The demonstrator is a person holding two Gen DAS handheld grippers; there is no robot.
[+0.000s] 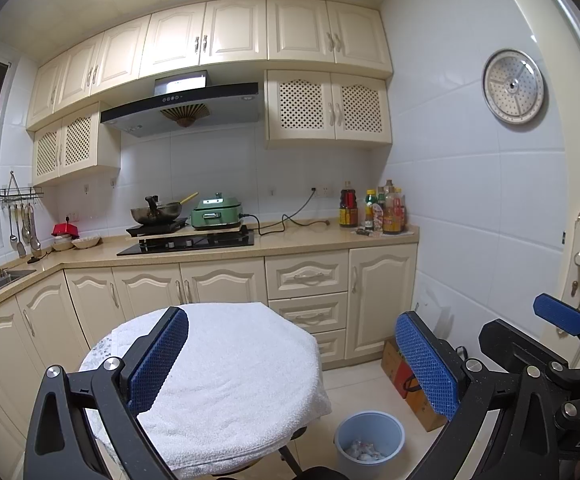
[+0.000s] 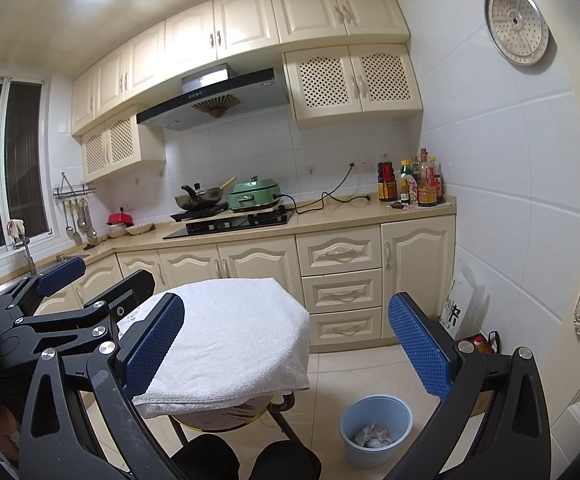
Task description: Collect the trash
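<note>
Crumpled pale trash [image 1: 363,453] lies at the bottom of a round light-blue plastic bin [image 1: 369,424] standing on the cream floor tiles, low and right of centre in both views, just beside a small round table [image 1: 226,468] draped with a white terry towel [image 1: 234,372]. In the left wrist view the left gripper [image 1: 291,364] fills the lower frame, its blue textured fingers [image 1: 158,360] spread wide apart with nothing between them; one finger overlaps the towel's left side in the picture. At the right edge of that view the right gripper [image 1: 557,316] shows, and in its own view it sits low in the frame, likewise wide open and empty, with the towel-covered table behind its left finger and the bin seen between the fingers, lower right. The person's dark-clad knees [image 2: 246,460] show at the bottom centre of the right wrist view. Cream kitchen cabinets [image 1: 305,276], a black hob carrying a wok [image 1: 156,210] and a green electric cooker [image 1: 216,210], and a cluster of sauce bottles [image 1: 373,210] on the counter fill the middle of the frame.
</note>
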